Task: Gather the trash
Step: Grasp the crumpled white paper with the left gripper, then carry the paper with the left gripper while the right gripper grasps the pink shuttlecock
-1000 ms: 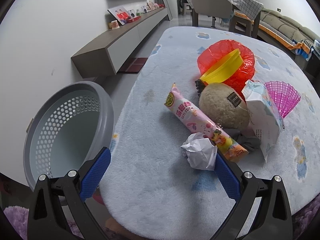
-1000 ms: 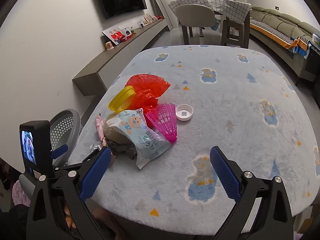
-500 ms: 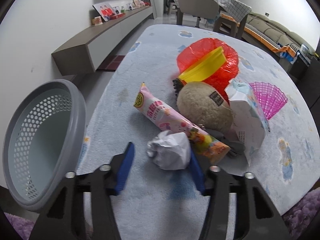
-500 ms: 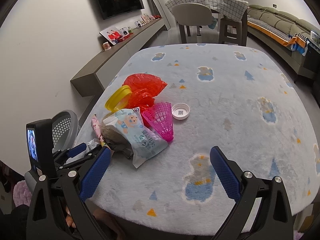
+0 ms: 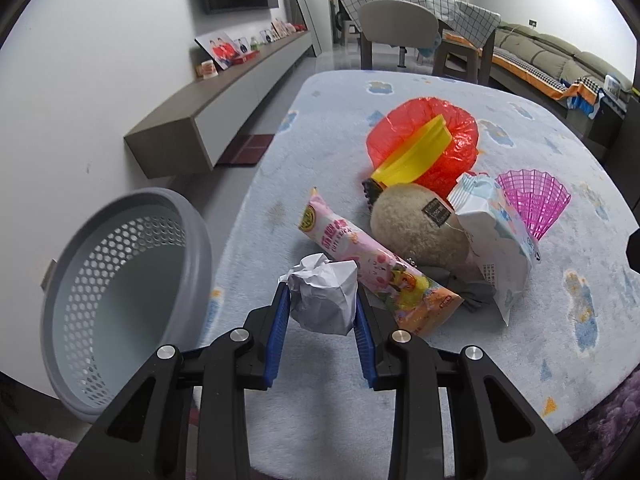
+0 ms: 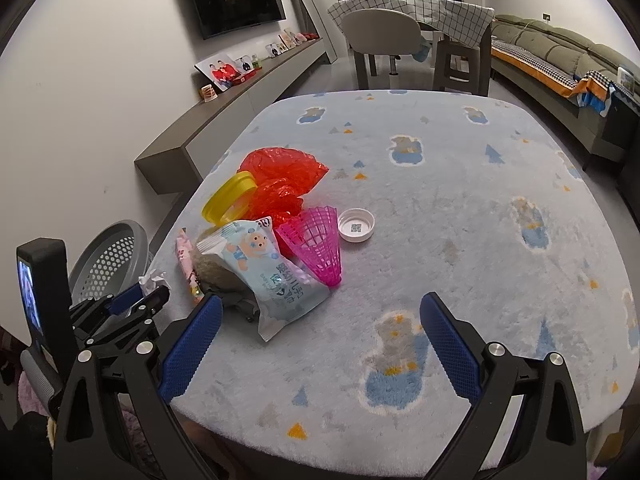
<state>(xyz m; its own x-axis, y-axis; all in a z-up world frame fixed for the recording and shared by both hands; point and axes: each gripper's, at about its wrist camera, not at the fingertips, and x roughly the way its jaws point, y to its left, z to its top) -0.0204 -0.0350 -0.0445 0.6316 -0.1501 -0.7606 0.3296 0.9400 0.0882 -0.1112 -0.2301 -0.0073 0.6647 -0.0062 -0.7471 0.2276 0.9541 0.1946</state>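
My left gripper [image 5: 320, 300] is shut on a crumpled white paper ball [image 5: 325, 297], held just above the table's near left edge. It also shows in the right wrist view [image 6: 152, 278]. A grey perforated basket [image 5: 120, 288] stands to the left, below the table. Beside the ball lies a pink snack wrapper [image 5: 372, 268]. Behind it are a beige plush ball [image 5: 416, 232], a white-blue wipes pack [image 5: 496, 248], a red plastic bag [image 5: 452, 144], a yellow lid [image 5: 416, 156] and a pink mesh cone [image 5: 536, 204]. My right gripper [image 6: 320, 344] is open and empty over the table's near edge.
The table [image 6: 460, 208] has a pale blue fluffy cover. A white bottle cap [image 6: 356, 225] lies right of the pink cone [image 6: 316, 244]. A low wall shelf [image 5: 224, 112], a chair [image 6: 384, 36] and a sofa [image 6: 560, 52] are behind.
My left gripper has closed from wide open onto the paper ball and lifted it slightly. The right gripper has barely moved.
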